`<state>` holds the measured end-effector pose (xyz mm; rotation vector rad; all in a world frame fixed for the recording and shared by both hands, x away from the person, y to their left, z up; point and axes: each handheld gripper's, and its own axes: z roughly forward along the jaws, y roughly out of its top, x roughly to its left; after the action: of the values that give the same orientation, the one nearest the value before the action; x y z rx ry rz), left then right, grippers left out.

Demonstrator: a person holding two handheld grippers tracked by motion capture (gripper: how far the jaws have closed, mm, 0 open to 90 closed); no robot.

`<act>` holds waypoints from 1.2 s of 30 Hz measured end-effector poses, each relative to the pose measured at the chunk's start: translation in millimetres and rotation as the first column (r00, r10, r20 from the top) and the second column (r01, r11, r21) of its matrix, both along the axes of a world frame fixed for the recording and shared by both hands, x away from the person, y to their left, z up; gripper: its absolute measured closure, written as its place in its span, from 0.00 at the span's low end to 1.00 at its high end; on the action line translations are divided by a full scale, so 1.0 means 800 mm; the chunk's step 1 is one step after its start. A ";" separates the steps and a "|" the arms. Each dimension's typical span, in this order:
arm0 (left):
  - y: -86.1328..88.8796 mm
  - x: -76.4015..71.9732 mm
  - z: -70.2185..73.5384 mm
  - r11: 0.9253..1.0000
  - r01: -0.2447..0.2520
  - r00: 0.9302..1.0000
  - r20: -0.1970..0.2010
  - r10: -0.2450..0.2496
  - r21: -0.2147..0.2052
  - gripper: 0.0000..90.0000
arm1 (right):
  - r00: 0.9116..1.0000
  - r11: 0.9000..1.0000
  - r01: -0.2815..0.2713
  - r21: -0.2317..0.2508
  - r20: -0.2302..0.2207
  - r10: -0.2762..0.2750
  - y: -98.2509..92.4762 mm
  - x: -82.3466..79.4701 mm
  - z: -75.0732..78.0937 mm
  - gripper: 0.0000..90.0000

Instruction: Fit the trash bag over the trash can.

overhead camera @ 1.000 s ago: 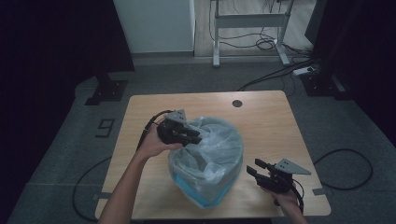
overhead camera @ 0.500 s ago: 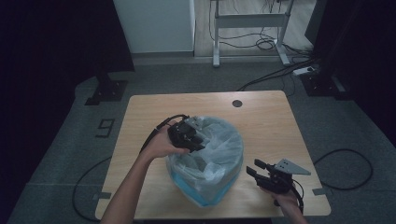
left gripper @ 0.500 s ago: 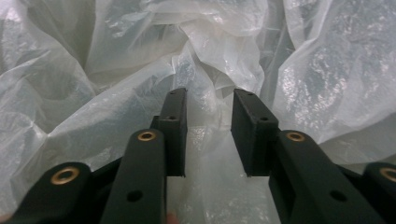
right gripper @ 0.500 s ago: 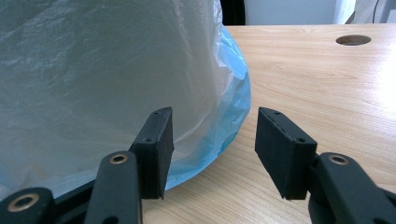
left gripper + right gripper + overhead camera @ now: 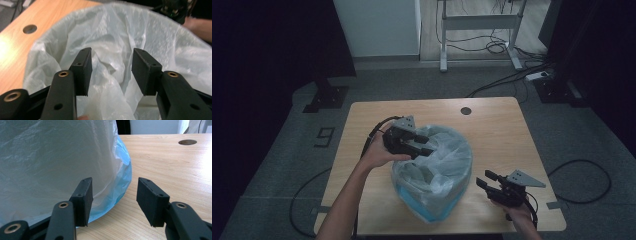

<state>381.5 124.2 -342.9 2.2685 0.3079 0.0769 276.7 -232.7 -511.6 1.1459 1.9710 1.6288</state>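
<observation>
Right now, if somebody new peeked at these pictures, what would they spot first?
Probably the big blue bin lined with a crinkly clear plastic bag, sitting in the middle of the wooden table. Next, the left gripper reaching over the bag's open mouth, jaws apart. The right gripper waits open near the table's near right corner, beside the bin.

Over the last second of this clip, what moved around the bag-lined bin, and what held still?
The left gripper moved from the bin's near-left rim inward and toward the table's right, and now hangs over the opening of the plastic bag, jaws open, gripping nothing. The right gripper stayed put on the table at the bin's right, open. Bin and bag kept their place.
</observation>
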 end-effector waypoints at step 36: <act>-0.110 0.025 -0.020 0.977 0.096 0.995 -0.037 -0.091 0.189 0.69 | 1.000 1.000 0.005 0.011 -0.005 -0.005 -0.010 0.002 -0.001 0.52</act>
<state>401.5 36.3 -359.2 2.4724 0.2156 0.0256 278.6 -240.6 -512.3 1.1595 1.9629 1.6372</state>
